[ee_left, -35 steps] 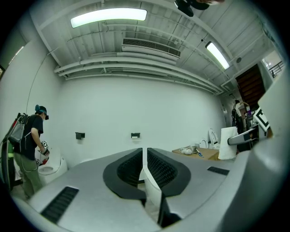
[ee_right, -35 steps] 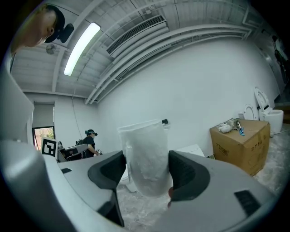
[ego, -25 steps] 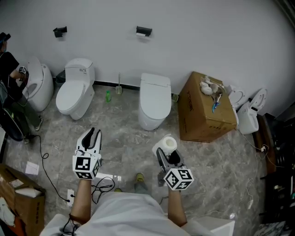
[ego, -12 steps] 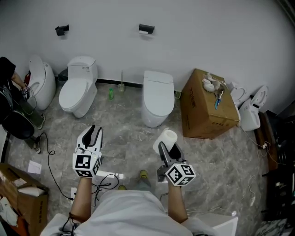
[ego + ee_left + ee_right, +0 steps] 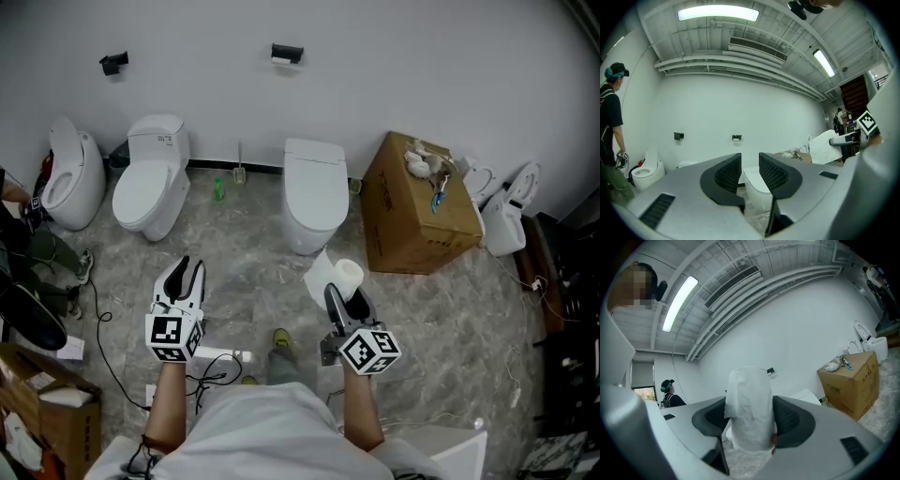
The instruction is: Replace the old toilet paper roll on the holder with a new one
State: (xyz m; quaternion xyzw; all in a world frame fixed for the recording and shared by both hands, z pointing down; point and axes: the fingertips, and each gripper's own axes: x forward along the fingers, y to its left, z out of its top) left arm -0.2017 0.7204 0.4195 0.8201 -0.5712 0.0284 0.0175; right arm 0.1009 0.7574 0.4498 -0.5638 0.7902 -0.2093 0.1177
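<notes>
A new white toilet paper roll (image 5: 346, 273) stands upright between the jaws of my right gripper (image 5: 343, 292), which is shut on it; a loose sheet (image 5: 320, 277) hangs off its left side. In the right gripper view the roll (image 5: 749, 399) fills the gap between the dark pads (image 5: 791, 420). My left gripper (image 5: 186, 273) is held level beside it, its jaws a little apart with nothing between them (image 5: 750, 162). The black paper holder (image 5: 287, 53) is fixed high on the far white wall, above the middle toilet, and shows small in both gripper views (image 5: 736, 138) (image 5: 770, 371).
A second black holder (image 5: 113, 63) sits on the wall to the left. Three white toilets (image 5: 315, 192) (image 5: 150, 183) (image 5: 70, 173) stand along the wall. A cardboard box (image 5: 417, 211) with odds on top is at right. A person (image 5: 610, 126) and cables are at left.
The right gripper has rolled slightly with the roll, and a loose sheet now hangs out to its left. The person at the left edge has moved almost out of the head view.
</notes>
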